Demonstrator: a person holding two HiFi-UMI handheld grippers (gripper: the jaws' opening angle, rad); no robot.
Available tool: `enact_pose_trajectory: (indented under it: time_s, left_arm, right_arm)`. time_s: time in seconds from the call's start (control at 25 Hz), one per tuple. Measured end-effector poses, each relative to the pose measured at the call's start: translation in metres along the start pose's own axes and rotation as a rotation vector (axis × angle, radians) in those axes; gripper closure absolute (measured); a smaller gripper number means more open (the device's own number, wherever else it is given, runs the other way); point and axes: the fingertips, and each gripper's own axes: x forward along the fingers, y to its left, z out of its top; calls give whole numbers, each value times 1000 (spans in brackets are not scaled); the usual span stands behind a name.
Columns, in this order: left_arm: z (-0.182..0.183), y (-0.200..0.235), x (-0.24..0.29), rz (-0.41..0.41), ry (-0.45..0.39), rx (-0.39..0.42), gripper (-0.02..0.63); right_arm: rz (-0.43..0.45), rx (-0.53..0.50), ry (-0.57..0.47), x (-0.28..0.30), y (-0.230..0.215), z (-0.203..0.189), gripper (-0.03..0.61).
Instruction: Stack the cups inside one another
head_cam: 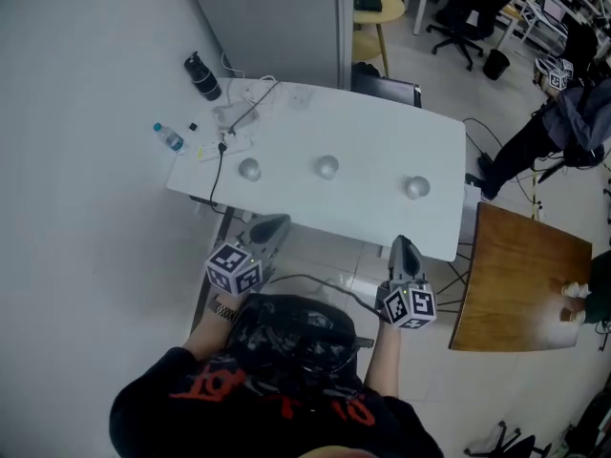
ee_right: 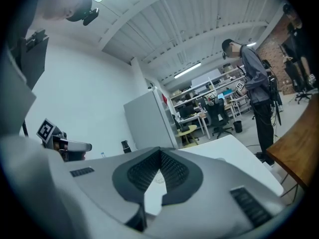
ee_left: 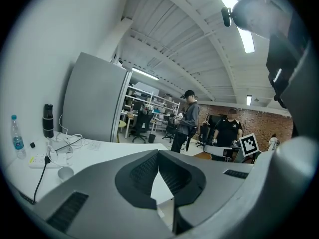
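1. On the white tabletop [head_cam: 382,127], three small silvery cups stand in a row, well apart and none inside another: the left cup [head_cam: 249,169], the middle cup [head_cam: 327,167] and the right cup [head_cam: 416,187].
2. The left tongs [head_cam: 275,225] hangs just short of the tabletop's near edge, over the floor, pointing roughly toward the left cup and touching no cup.
3. From the left gripper view, the left tongs [ee_left: 158,153] has its jaw tips meeting. Only a narrow wedge of space shows lower down between the ribbed pads, and nothing is in it.
4. The right tongs [head_cam: 402,246] is also held off the near edge, about in line with the right cup and clear of it.
5. The right gripper view shows the right tongs [ee_right: 160,151] closed tip to tip, with nothing held.
6. At the tabletop's far left corner are a black flask [head_cam: 202,75], a small water bottle [head_cam: 169,137] and a tangle of cables [head_cam: 246,103]. One black cable runs down over the near edge, just beside the left cup.
7. The left gripper view also catches the left cup [ee_left: 65,173] on the tabletop next to that black cable.
8. A wooden table [head_cam: 520,265] stands just beside the tabletop's right end.
9. A person [head_cam: 578,113] stands on the floor beyond the wooden table.
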Motion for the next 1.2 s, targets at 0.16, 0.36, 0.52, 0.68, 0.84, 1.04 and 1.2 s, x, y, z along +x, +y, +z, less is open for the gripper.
enact_pose_trajectory:
  time_s: [0.16,0.36,0.52,0.68,0.84,1.04,1.2]
  left_arm:
    - [-1,6,2,24,2,-13,612]
    - [-4,17,-3,61,2,-26,612]
    - [-7,32,-8,75,3,-37,612]
    - [-7,50,2,52,5,-58,612]
    - [7,67,33,-14,-28,-62,612]
    - [27,108,57,-61,-59,-54,612]
    - [29,147,66,-75,-66,-81,612]
  right_arm:
    - [41,-19,30,16,3,-6,572]
    - [95,-59,75,44,13,-18,572]
    - [122,-99,108,70,24,-26,571]
    - [103,-142,147,91,28,-34,568]
    - [17,-131,198,111,0,-60,523]
    - [-138,-67,258,134,-53,-93,439]
    - [-256,-51,316,148,-94,-111,339]
